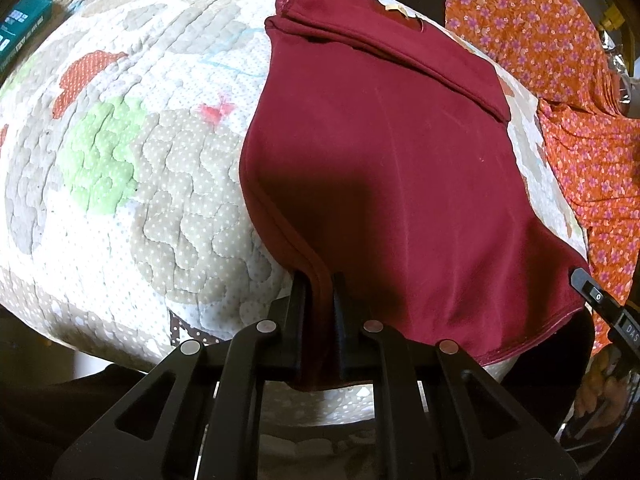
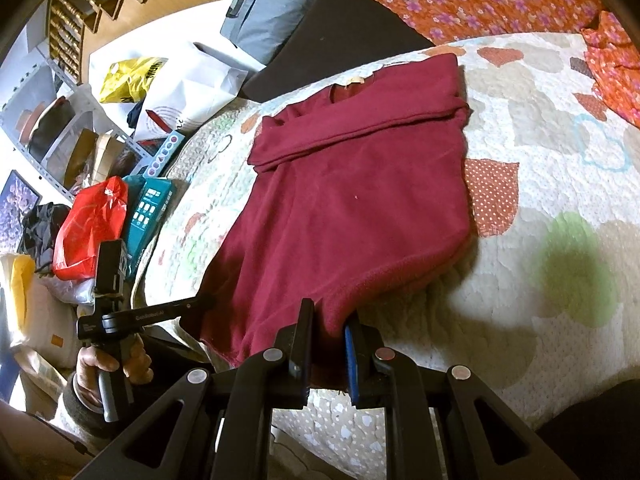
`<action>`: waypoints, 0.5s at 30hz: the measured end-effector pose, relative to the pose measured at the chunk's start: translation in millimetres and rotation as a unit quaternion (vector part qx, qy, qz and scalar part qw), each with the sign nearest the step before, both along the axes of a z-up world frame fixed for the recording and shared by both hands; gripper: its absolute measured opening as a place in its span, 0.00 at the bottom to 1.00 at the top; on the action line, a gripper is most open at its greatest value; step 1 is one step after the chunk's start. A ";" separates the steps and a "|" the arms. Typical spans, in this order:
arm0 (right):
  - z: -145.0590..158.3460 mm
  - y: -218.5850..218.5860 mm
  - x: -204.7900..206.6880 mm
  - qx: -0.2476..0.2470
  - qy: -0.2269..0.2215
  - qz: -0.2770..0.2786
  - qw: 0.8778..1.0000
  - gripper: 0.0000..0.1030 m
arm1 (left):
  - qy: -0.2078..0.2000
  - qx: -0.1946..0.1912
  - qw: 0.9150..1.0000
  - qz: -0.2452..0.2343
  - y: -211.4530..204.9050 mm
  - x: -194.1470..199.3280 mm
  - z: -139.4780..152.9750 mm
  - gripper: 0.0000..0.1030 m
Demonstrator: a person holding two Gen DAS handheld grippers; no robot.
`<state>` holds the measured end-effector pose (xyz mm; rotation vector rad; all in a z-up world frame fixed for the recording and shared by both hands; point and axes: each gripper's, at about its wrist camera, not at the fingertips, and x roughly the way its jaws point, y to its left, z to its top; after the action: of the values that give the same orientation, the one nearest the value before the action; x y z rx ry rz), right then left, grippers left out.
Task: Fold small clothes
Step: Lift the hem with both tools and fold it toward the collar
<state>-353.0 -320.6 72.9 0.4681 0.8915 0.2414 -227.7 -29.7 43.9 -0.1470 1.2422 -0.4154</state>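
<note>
Your left gripper [image 1: 320, 292] is clamped on the near hem corner of the dark red knit garment [image 1: 380, 152], the cloth pinched between its two black fingers [image 1: 298, 300] at 6 o'clock in the left wrist view. Your right gripper [image 2: 329, 320] bites the other near corner of the same garment [image 2: 352, 200], with red fabric bunched between its black finger and its blue-padded finger [image 2: 352, 344]. The garment lies spread on the quilted patchwork cover with cream, beige, green and orange patches [image 1: 140, 160], its far end folded over into a band across the top, toward 12 o'clock. In the right wrist view your left gripper [image 2: 196, 303] shows at 9 o'clock, gripped by your hand [image 2: 112, 364], touching the hem edge. The orange fabric with purple flowers [image 1: 560, 60] lies at 2 o'clock in the left view, beside the garment but apart from it. Off the cover's edge, at 9 to 10 o'clock in the right view, sit a red plastic bag [image 2: 90, 228], a teal cardboard box [image 2: 146, 208], a yellow plastic bag [image 2: 128, 80] and a grey fabric bag [image 2: 272, 8].
</note>
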 end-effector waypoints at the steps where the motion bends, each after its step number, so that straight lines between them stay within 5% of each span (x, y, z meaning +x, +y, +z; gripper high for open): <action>1: -0.3 0.1 -0.1 0.001 0.000 0.000 1.000 0.12 | 0.002 -0.001 1.000 0.000 0.8 0.2 -0.6 0.10; 8: -1.5 2.8 -0.6 0.004 0.005 0.001 1.000 0.12 | 0.042 -0.029 0.998 0.023 15.2 7.2 -8.8 0.12; 15: -12.3 1.8 2.8 0.018 0.019 0.004 1.000 0.12 | 0.054 -0.017 0.998 0.018 12.1 5.4 -14.7 0.48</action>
<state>-350.2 -318.8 60.6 0.5042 0.9282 0.2566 -222.3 -17.7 29.2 -0.2235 1.3362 -0.4023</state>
